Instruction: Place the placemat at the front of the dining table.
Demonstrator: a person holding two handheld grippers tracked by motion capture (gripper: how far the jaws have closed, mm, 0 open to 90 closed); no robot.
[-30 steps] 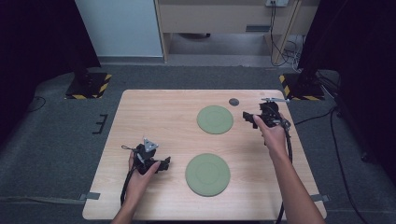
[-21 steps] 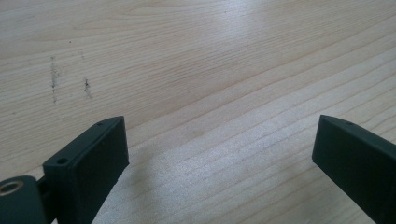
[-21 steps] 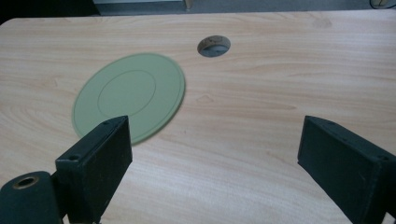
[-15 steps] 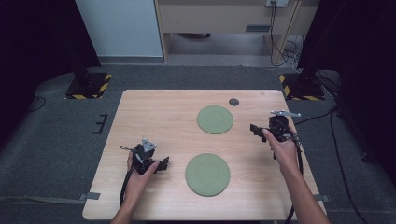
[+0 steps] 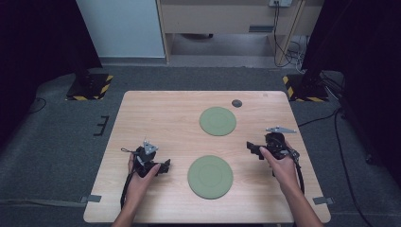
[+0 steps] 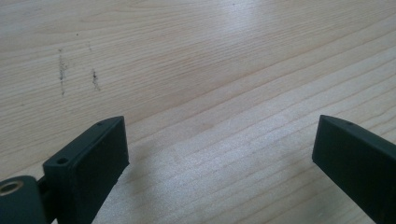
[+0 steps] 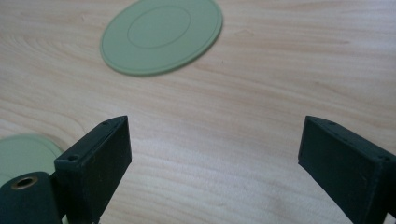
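Observation:
Two flat round green discs lie on the wooden table [image 5: 156, 118], a far disc [image 5: 217, 121] and a near disc [image 5: 210, 176]. My left gripper [image 5: 164, 167] rests low on the table left of the near disc, pointing right at it. Its jaws stand open over bare wood in the left gripper view [image 6: 222, 140]. My right gripper [image 5: 251, 147] is held at the right side, pointing left between the discs. It is open [image 7: 215, 140] and holds nothing. One green disc [image 7: 161, 35] lies ahead of it and the edge of another disc [image 7: 23, 154] shows at lower left.
A small dark round object [image 5: 237, 103] sits near the table's far edge, behind the far disc. Cables trail from both grippers along the person's forearms. Grey carpet surrounds the table, with black stands at its far corners.
The right gripper has drawn back from beside the far disc toward the person, staying open. The left gripper has hardly moved.

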